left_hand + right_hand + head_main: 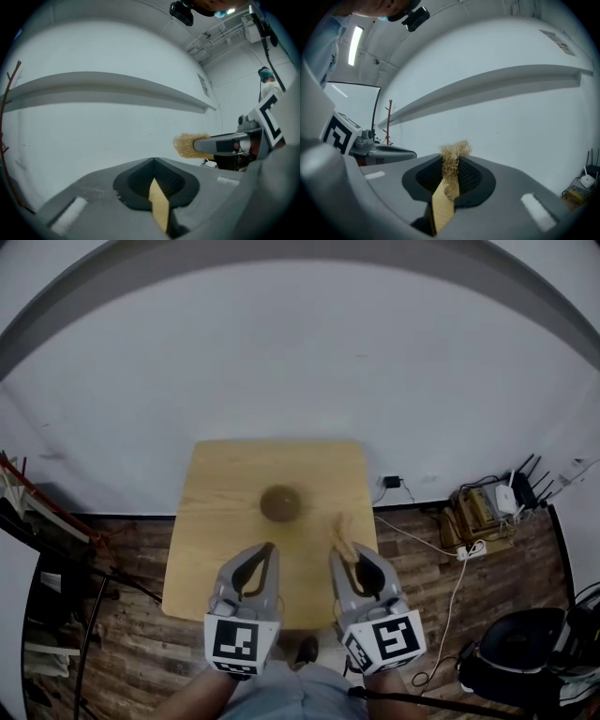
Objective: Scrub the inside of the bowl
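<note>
In the head view a small brown bowl [279, 503] sits near the middle of a light wooden table [216, 521]. Both grippers hover over the table's near edge, short of the bowl. My left gripper [269, 548] [153, 161] is shut with nothing in it. My right gripper [339, 549] [451, 164] is shut on a tan fibrous scrubber [453, 159] [340, 533], whose tuft sticks out past the tips. The left gripper view shows that scrubber [186, 145] from the side. Both gripper views point up at the wall, so the bowl is hidden in them.
A white wall [300, 362] stands behind the table. On the wooden floor to the right lie a router [516, 495], a power strip [469, 549] and cables. A dark bulky object [525, 657] sits at bottom right. A red rack [37, 502] stands at the left.
</note>
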`<action>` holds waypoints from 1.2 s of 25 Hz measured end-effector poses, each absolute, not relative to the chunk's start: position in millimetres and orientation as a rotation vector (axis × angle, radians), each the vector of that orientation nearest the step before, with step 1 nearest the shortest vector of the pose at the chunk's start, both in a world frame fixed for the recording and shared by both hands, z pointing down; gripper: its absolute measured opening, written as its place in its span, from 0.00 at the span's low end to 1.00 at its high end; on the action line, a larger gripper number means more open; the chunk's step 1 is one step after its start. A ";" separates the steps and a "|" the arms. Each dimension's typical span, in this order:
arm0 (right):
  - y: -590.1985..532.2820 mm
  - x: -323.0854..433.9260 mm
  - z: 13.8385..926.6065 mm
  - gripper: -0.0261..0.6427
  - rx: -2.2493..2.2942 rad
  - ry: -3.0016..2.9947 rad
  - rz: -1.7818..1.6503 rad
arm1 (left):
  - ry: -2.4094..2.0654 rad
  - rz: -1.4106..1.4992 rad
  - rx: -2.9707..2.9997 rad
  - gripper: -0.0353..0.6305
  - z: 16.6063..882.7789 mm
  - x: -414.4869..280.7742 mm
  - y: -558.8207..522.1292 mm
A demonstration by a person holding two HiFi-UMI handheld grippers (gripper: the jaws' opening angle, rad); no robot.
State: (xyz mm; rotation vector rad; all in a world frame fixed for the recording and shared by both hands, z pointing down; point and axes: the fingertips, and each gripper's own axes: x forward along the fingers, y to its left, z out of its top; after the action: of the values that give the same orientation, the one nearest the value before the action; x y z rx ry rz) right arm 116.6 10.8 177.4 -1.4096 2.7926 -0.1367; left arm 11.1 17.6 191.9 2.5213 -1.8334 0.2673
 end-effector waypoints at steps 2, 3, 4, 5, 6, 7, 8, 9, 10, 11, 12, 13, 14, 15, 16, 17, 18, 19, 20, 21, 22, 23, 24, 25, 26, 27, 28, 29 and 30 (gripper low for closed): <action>2.9 110.8 175.5 0.14 -1.394 2.799 -0.125 | -1.859 0.242 2.494 0.08 188.9 2.9 14.7; -1.1 107.5 174.8 0.14 -1.389 2.802 -0.121 | -1.872 0.241 2.490 0.08 188.2 -2.2 12.7; -5.1 103.8 174.4 0.14 -1.384 2.807 -0.119 | -1.885 0.251 2.494 0.08 188.4 -8.1 9.7; -9.3 99.7 174.8 0.14 -1.380 2.813 -0.118 | -1.895 0.261 2.495 0.08 189.6 -14.2 5.7; -13.7 95.2 176.2 0.14 -1.376 2.822 -0.120 | -1.900 0.266 2.488 0.08 191.9 -20.2 0.7; -18.3 90.4 178.5 0.14 -1.373 2.831 -0.127 | -1.901 0.268 2.476 0.08 195.3 -25.8 -5.3; -23.3 85.8 181.5 0.14 -1.373 2.841 -0.138 | -1.898 0.272 2.462 0.08 199.3 -31.0 -12.1; -28.6 81.9 184.5 0.14 -1.375 2.849 -0.152 | -1.891 0.277 2.449 0.08 203.4 -35.3 -19.4; -34.1 79.2 187.4 0.14 -1.379 2.855 -0.167 | -1.880 0.283 2.437 0.08 207.3 -38.6 -26.6; -39.8 77.5 190.3 0.14 -1.386 2.858 -0.181 | -1.868 0.288 2.429 0.08 211.2 -40.9 -33.9; -46.0 76.2 193.7 0.14 -1.395 2.858 -0.195 | -1.855 0.294 2.424 0.08 215.3 -42.5 -41.3; -52.7 74.8 198.0 0.14 -1.405 2.857 -0.209 | -1.842 0.301 2.419 0.08 220.2 -44.2 -48.9; -59.3 72.8 203.3 0.14 -1.414 2.858 -0.227 | -1.828 0.309 2.413 0.08 225.8 -46.1 -56.5; -65.5 70.4 209.5 0.14 -1.422 2.861 -0.248 | -1.815 0.317 2.404 0.08 232.1 -48.4 -63.6; -71.1 67.9 216.5 0.14 -1.429 2.865 -0.272 | -1.802 0.325 2.394 0.08 238.8 -50.8 -70.4; -76.6 65.7 223.7 0.14 -1.436 2.871 -0.297 | -1.790 0.333 2.383 0.08 245.7 -53.1 -77.1; -81.9 63.6 231.1 0.14 -1.442 2.876 -0.321 | -1.779 0.339 2.372 0.08 252.7 -55.2 -83.8; -86.9 61.7 238.5 0.14 -1.448 2.880 -0.346 | -1.767 0.345 2.361 0.08 259.9 -57.4 -90.3; -91.3 59.4 246.0 0.14 -1.453 2.884 -0.370 | -1.755 0.349 2.350 0.08 267.3 -59.6 -96.2; -95.4 56.8 253.9 0.14 -1.457 2.888 -0.392 | -1.743 0.353 2.340 0.08 275.2 -61.9 -101.8; -99.9 54.1 262.1 0.14 -1.460 2.892 -0.415 | -1.730 0.355 2.329 0.08 283.6 -63.8 -107.8; -105.2 51.5 270.7 0.14 -1.461 2.896 -0.437 | -1.716 0.356 2.317 0.08 292.7 -65.1 -114.6; -111.2 49.2 279.3 0.14 -1.460 2.900 -0.461 | -1.700 0.356 2.300 0.08 302.3 -65.9 -121.9; -117.0 47.2 288.0 0.14 -1.458 2.903 -0.489 | -1.684 0.356 2.278 0.08 312.2 -66.3 -128.9; -121.6 45.7 296.6 0.14 -1.456 2.908 -0.520 | -1.670 0.358 2.253 0.08 321.9 -66.6 -134.6; -124.7 44.7 305.1 0.14 -1.454 2.913 -0.552 | -1.657 0.362 2.225 0.08 330.8 -66.6 -138.4; -126.6 44.2 313.4 0.14 -1.455 2.919 -0.584 | -1.647 0.365 2.201 0.08 338.6 -66.5 -141.3; -128.4 44.2 321.7 0.14 -1.457 2.924 -0.613 | -1.640 0.369 2.186 0.08 345.6 -66.6 -144.2; -130.3 44.4 329.7 0.14 -1.461 2.928 -0.641 | -1.633 0.372 2.175 0.08 352.0 -67.2 -147.5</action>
State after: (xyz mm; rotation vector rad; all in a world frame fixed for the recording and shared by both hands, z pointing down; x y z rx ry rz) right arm 44.4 -130.3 329.7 -1.4611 2.9277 -0.6410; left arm -67.2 -147.5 352.0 2.1747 -1.6335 0.3717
